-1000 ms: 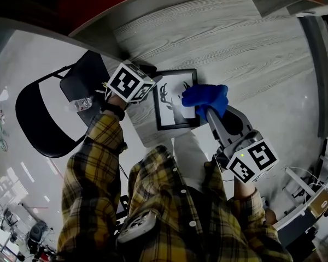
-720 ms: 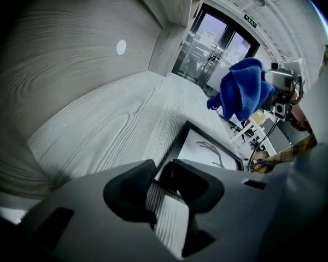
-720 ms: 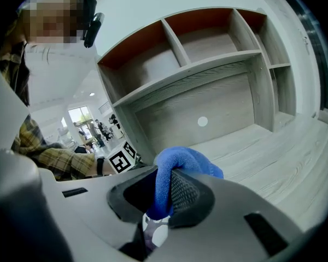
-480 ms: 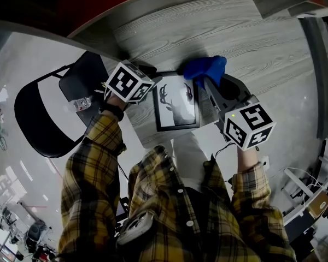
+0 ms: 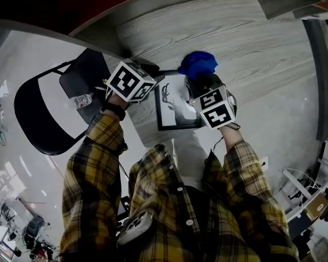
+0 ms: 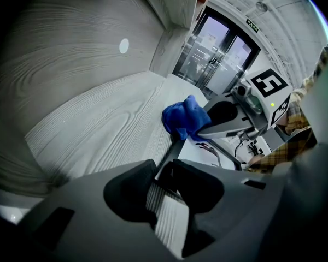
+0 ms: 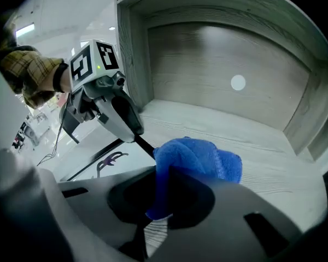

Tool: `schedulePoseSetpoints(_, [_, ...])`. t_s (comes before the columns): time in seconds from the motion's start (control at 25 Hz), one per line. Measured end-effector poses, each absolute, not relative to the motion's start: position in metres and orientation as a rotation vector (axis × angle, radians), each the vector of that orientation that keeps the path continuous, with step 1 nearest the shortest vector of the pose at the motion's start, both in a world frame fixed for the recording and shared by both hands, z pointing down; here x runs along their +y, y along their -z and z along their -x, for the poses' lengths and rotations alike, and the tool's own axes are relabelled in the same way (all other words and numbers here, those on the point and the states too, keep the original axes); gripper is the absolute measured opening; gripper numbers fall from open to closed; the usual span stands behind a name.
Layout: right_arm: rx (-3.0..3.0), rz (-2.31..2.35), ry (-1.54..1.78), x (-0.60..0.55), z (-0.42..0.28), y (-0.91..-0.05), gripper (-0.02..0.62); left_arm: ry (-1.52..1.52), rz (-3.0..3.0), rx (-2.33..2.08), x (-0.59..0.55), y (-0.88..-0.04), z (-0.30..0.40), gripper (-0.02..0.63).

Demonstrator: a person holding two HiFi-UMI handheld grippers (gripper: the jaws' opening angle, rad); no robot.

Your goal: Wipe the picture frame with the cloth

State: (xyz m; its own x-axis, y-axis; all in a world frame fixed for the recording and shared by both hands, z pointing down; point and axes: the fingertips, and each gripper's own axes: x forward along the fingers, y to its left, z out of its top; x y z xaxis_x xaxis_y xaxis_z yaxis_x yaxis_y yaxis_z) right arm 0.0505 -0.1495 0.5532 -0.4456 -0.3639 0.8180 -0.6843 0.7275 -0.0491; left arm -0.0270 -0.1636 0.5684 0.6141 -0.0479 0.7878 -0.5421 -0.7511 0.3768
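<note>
No readable text; the small sign [image 6: 252, 22] is illegible.

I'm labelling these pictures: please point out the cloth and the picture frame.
cloth [image 7: 199, 154]: right gripper view, on its bunched top.
picture frame [image 5: 170, 113]: head view, on its white print.

Bench [image 5: 251, 42] open 12–3 o'clock of frame [image 5: 172, 117]. Left claw [image 5: 154, 82] clamps frame's 9 o'clock edge; right claw [image 5: 199, 84] w/ cloth [image 5: 198, 63] sits on 1 o'clock corner. Chair [image 5: 49, 111] at 9, off bench.
</note>
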Motion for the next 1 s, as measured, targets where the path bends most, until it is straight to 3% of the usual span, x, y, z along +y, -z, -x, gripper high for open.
schedulePoseSetpoints(1.0, [-2.026,-0.531,-0.869,-0.018,-0.053,-0.555,0.052,-1.075,-2.201,-0.485,-0.164,-0.572,0.028,0.123])
